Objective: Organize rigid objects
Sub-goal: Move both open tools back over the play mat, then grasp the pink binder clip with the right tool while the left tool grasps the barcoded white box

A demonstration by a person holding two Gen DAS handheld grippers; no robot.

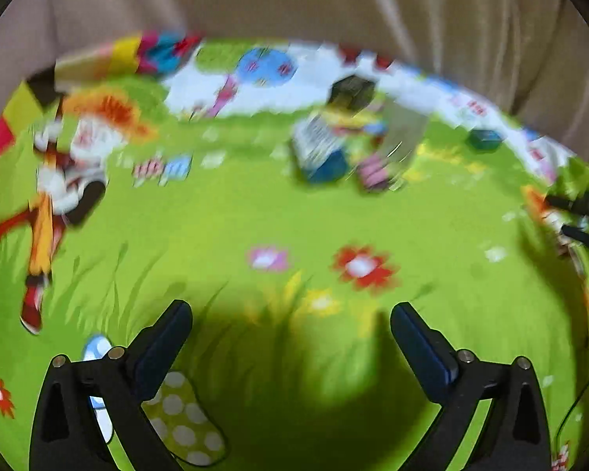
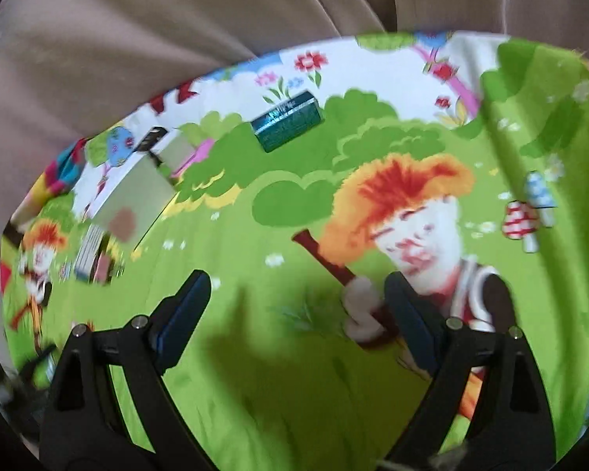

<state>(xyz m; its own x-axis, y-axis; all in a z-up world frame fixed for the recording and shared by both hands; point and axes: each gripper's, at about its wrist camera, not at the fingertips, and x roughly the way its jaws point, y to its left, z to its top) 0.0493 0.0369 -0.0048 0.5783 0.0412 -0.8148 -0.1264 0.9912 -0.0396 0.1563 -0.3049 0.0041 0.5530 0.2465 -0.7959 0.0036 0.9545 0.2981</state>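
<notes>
Left wrist view: the left gripper (image 1: 290,325) has its two black jaws with dark blue pads spread wide apart, nothing between them and nothing touching them. They hang above a bright green cartoon-print cloth (image 1: 255,216) with printed flowers, grass blades and an orange-haired cartoon figure at the left. The cloth is motion-blurred. At the far side, right of centre, sits a cluster of small boxes: a dark box (image 1: 351,92) furthest back, a white and blue box (image 1: 320,153) nearer, and what may be a clear packet with a pink end (image 1: 388,149) just beside it, too smeared to be sure. A small teal box (image 1: 485,139) lies apart, further right near the cloth's edge. Beyond the cloth hangs a beige curtain (image 1: 333,0). At the right edge, the black fingers of the right gripper (image 1: 581,216) poke into view.

Right wrist view: the right gripper (image 2: 298,294) is also wide open and empty, angled down over the same cloth (image 2: 255,353), its right jaw over a large printed cartoon figure. The teal box (image 2: 288,121) lies at the far side, centre, well clear of the jaws. To the far left stands a tall white box (image 2: 133,196), with a dark box (image 2: 151,137) behind it and smaller blurred items at its near end. The beige curtain (image 2: 137,39) fills the background.
</notes>
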